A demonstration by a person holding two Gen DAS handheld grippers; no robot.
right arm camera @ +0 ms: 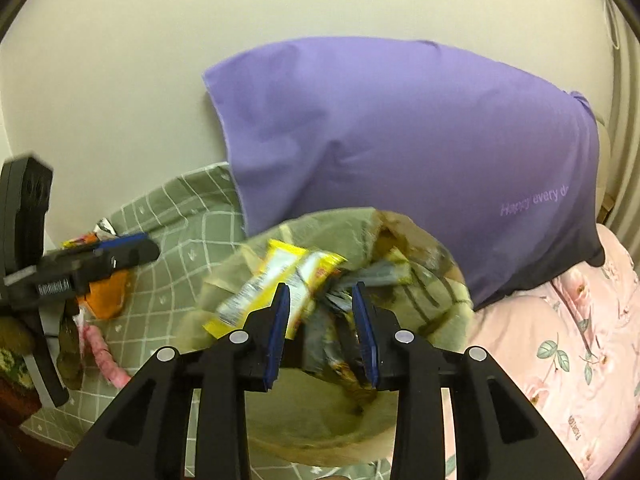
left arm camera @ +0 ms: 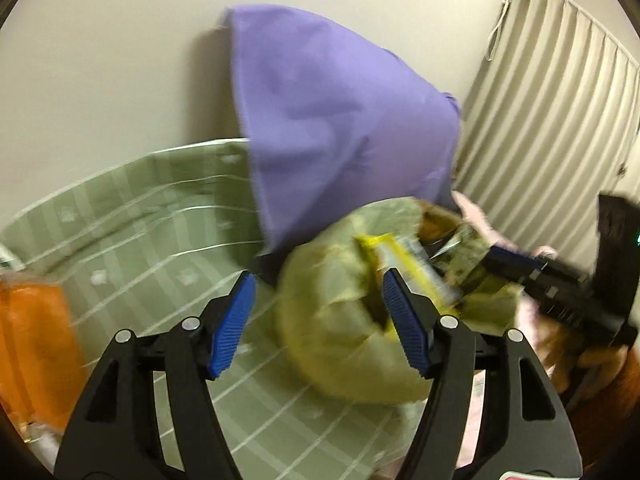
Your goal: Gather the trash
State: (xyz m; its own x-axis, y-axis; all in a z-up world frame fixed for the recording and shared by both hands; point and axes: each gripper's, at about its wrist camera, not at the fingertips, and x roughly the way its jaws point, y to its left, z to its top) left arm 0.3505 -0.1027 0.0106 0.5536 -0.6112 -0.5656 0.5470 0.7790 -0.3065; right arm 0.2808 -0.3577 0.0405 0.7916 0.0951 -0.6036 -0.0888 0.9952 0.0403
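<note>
A yellow-green trash bag (left arm camera: 332,320) (right arm camera: 340,224) lies open on the bed. A yellow wrapper (left arm camera: 404,256) (right arm camera: 276,276) and dark grey wrappers (right arm camera: 340,340) hang loose at its mouth. My right gripper (right arm camera: 320,286) (left arm camera: 496,256) is open just over the mouth, the wrappers sitting in the gap and beyond it, with no pad pressing on them. My left gripper (left arm camera: 320,276) (right arm camera: 136,248) is wide open with nothing held; its right pad is at the bag's torn opening. An orange wrapper (left arm camera: 32,340) (right arm camera: 106,296) and a pink wrapper (right arm camera: 106,354) lie on the sheet to the left.
A purple pillow (left arm camera: 340,120) (right arm camera: 400,140) leans on the wall right behind the bag. A green checked sheet (left arm camera: 160,232) (right arm camera: 180,216) covers the bed, a pink floral quilt (right arm camera: 560,340) lies at the right. A striped curtain (left arm camera: 540,120) hangs beyond.
</note>
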